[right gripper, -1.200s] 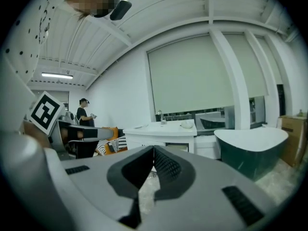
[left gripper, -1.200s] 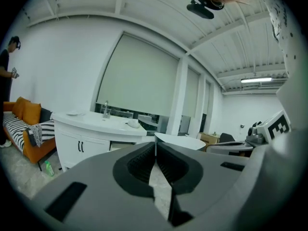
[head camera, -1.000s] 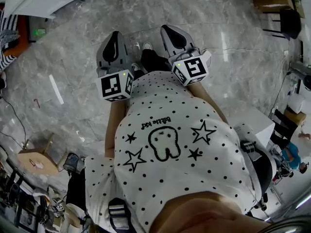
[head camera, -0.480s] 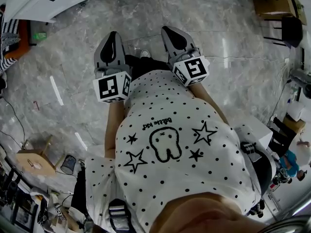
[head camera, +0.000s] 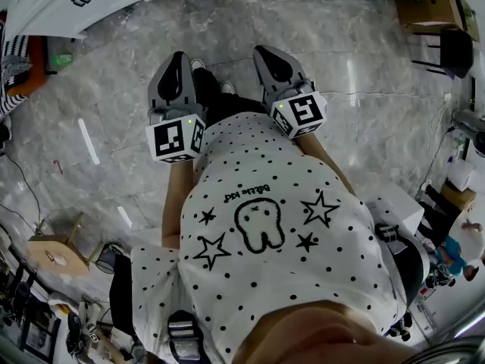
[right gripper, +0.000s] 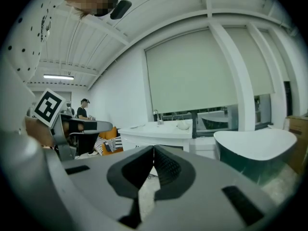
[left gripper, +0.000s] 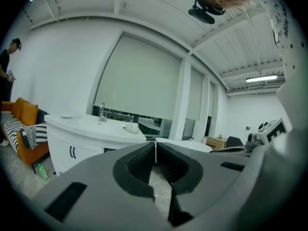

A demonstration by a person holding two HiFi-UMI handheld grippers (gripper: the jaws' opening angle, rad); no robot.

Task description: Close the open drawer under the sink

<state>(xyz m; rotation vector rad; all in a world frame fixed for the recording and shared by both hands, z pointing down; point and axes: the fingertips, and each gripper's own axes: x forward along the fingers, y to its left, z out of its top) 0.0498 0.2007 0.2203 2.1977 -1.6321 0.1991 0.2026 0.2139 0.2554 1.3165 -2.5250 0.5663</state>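
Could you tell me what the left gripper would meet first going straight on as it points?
Probably the right end of the white sink cabinet, across the marble floor; the left gripper is far off, so depth is unclear.

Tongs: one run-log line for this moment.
left tongs: shut, empty | right tongs: shut, empty | sink cabinet: ahead, not touched

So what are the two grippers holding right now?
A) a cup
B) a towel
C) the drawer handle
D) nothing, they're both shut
D: the left gripper and the right gripper each have their jaws pressed together with nothing between them.
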